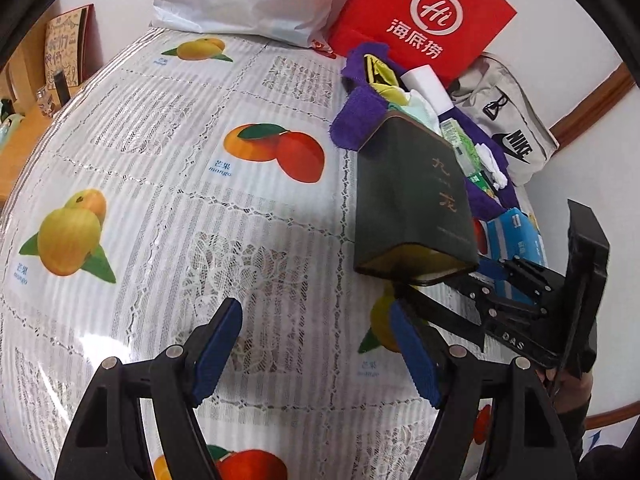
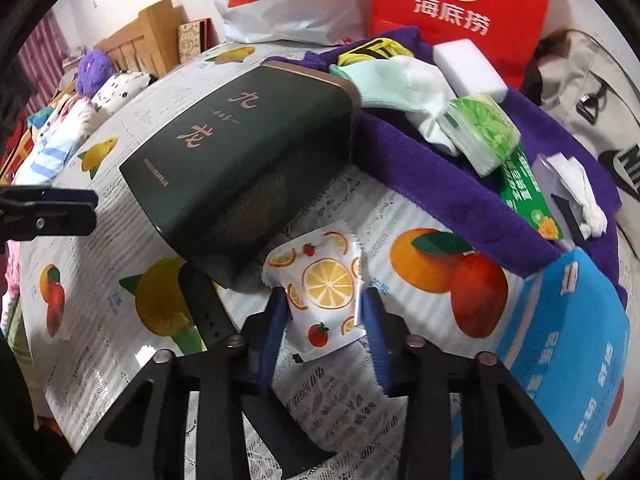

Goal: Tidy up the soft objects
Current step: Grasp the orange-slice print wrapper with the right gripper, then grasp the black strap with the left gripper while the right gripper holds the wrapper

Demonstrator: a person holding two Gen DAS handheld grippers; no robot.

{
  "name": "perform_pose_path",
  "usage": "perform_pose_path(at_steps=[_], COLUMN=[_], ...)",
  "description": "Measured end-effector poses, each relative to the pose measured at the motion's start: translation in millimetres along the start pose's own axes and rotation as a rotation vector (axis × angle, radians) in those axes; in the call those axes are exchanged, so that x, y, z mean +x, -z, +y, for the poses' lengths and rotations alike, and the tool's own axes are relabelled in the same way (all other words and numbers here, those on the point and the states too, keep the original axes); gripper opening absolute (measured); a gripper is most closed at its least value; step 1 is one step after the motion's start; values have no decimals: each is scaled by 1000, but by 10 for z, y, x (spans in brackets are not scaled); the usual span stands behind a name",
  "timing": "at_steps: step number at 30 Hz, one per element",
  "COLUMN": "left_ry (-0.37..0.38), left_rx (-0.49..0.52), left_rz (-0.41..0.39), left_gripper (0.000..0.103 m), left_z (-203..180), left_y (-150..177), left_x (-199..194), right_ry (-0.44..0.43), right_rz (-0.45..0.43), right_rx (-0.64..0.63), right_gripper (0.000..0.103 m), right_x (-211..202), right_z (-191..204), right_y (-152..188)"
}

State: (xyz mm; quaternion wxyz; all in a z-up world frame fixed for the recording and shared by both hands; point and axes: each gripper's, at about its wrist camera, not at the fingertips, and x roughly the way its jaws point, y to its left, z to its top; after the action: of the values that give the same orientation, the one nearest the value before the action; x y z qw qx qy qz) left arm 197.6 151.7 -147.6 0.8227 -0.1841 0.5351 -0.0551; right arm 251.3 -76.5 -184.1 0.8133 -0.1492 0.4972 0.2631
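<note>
1. Dark green box (image 2: 244, 152): lying on its side on the fruit-print tablecloth (image 1: 160, 200), open end toward the grippers; interior dark, contents not discernible.
2. Citrus-print soft packet (image 2: 320, 296): on the tablecloth beside the box, pinched between right gripper (image 2: 324, 320) pads.
3. Left gripper (image 1: 316, 352): jaws spread, nothing between.
4. Purple towel (image 2: 440, 168): bearing socks (image 2: 396, 80), sponge (image 2: 468, 66), tissue pack (image 2: 480, 132).

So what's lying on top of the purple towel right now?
On the purple towel: mint-and-white socks, white sponge block, green tissue pack, yellow-black cloth. Anything beneath them is hidden.
</note>
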Motion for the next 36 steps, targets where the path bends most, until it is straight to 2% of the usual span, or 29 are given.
perform_pose_path(at_steps=[3, 4, 5, 9, 19, 23, 27, 32, 36], left_ry=[-5, -8, -12, -18, -37, -32, -74, -197, -191], left_rx=[5, 5, 4, 10, 84, 103, 102, 146, 78], left_rz=[-7, -9, -9, -10, 19, 4, -45, -83, -82], left_gripper=[75, 75, 75, 75, 75, 75, 75, 75, 80], left_z=[-28, -32, -35, -73, -435, -652, -920, -1230, -1313], left_y=[39, 49, 59, 107, 279, 373, 479, 619, 580], left_x=[-61, -75, -88, -116, 61, 169, 291, 463, 514], right_ry=[-10, -39, -46, -15, -96, -125, -114, -108, -88], right_rz=[-2, -2, 0, 5, -114, -160, -182, -186, -182], right_rx=[23, 26, 31, 32, 128, 160, 174, 216, 227], right_gripper=[23, 8, 3, 3, 3, 3, 3, 3, 3], right_x=[-37, -67, -85, -142, -756, -1029, -1173, -1257, -1264], right_z=[-27, -23, -11, 39, 46, 50, 18, -154, -281], right_y=[32, 37, 38, 111, 401, 617, 870, 1250, 1518])
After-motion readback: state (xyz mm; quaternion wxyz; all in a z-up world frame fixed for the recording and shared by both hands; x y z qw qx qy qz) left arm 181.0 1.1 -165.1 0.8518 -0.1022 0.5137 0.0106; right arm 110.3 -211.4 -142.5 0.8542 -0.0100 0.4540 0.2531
